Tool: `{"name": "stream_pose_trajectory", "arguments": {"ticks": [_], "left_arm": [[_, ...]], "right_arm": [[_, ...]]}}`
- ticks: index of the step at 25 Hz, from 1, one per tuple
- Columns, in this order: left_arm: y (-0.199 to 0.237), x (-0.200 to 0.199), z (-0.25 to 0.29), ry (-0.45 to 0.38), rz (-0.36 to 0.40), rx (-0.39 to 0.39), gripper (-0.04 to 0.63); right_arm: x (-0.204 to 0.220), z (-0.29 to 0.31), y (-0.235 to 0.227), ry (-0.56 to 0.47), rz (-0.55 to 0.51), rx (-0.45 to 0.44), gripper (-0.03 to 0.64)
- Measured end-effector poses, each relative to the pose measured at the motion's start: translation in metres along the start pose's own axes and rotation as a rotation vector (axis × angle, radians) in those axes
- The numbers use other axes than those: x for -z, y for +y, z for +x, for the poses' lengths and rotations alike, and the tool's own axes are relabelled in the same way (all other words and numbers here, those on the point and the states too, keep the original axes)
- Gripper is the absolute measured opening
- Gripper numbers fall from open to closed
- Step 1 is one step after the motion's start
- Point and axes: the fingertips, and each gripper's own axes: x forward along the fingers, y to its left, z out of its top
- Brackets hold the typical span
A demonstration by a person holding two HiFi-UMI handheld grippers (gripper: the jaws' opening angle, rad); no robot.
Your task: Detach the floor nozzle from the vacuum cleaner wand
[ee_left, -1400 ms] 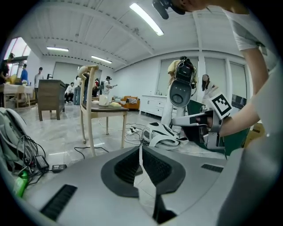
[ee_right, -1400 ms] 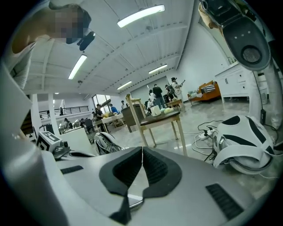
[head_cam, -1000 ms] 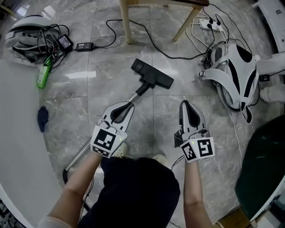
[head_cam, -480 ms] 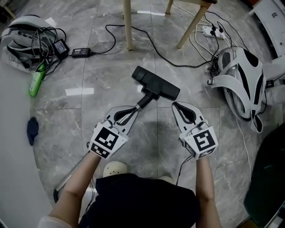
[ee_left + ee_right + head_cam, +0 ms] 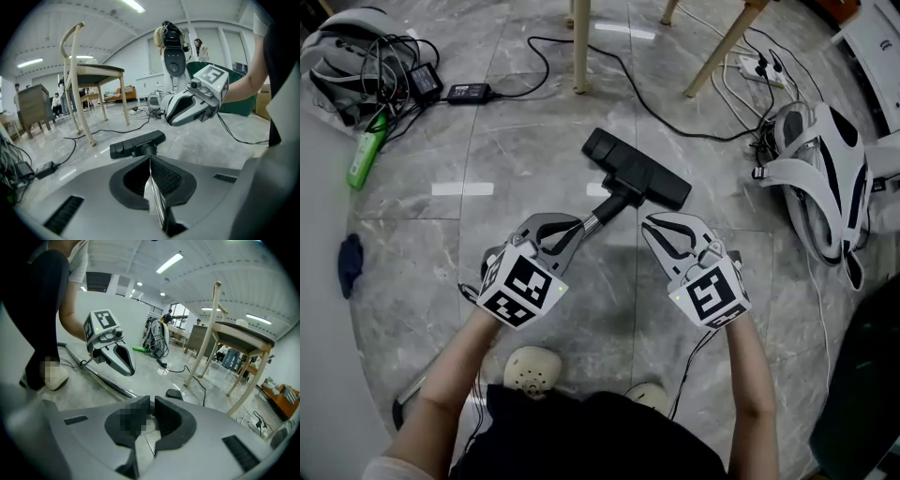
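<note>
The black floor nozzle lies flat on the grey marble floor, joined to the chrome wand, which slants down-left and passes under my left hand. My left gripper hovers over the wand just behind the nozzle's neck, jaws shut and empty. In the left gripper view the nozzle sits right beyond the shut left gripper. My right gripper hangs to the right of the neck, shut, holding nothing. From the right gripper view, the shut right gripper faces the nozzle's end and the wand.
Wooden chair legs stand beyond the nozzle, with a black cable crossing between them. A white device lies at the right, a power strip behind it. A green bottle, adapter and blue cloth lie left.
Both grippers have sunk toward the floor and closed in on the nozzle's neck. The right gripper has rolled, its marker cube now turned. Both jaws stayed shut.
</note>
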Motion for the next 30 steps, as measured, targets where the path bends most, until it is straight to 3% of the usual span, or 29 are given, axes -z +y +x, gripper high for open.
{"name": "stream_pose_trajectory", "arguments": {"ticks": [5, 8, 10, 12, 16, 18, 21, 23, 26, 30], "left_arm": [[0.014, 0.014, 0.017, 0.046, -0.049, 0.032, 0.012], [0.011, 0.016, 0.023, 0.067, -0.087, 0.105, 0.027], [0.002, 0.021, 0.025, 0.098, -0.120, 0.178, 0.161], [-0.005, 0.030, 0.026, 0.134, -0.137, 0.209, 0.209], [-0.017, 0.065, 0.031, 0.272, -0.098, 0.226, 0.210], [-0.022, 0.082, 0.035, 0.327, -0.122, 0.241, 0.210], [-0.026, 0.101, 0.040, 0.387, -0.160, 0.256, 0.210], [-0.030, 0.109, 0.042, 0.422, -0.134, 0.257, 0.209], [-0.031, 0.110, 0.044, 0.428, -0.106, 0.235, 0.196], [-0.034, 0.101, 0.040, 0.365, -0.165, 0.256, 0.181]], "right_arm": [[0.031, 0.036, 0.009, 0.141, -0.190, -0.077, 0.021], [0.035, 0.044, 0.008, 0.176, -0.331, -0.102, 0.048], [0.038, 0.050, 0.006, 0.203, -0.413, -0.115, 0.121], [0.041, 0.057, 0.003, 0.236, -0.483, -0.128, 0.167], [0.046, 0.071, 0.004, 0.298, -0.694, -0.131, 0.186], [0.050, 0.080, 0.011, 0.321, -0.795, -0.130, 0.186], [0.058, 0.096, 0.014, 0.364, -0.869, -0.089, 0.186], [0.062, 0.106, 0.010, 0.409, -0.879, -0.061, 0.186], [0.062, 0.116, 0.012, 0.440, -0.945, -0.075, 0.186], [0.051, 0.115, 0.021, 0.360, -1.068, -0.078, 0.184]]}}
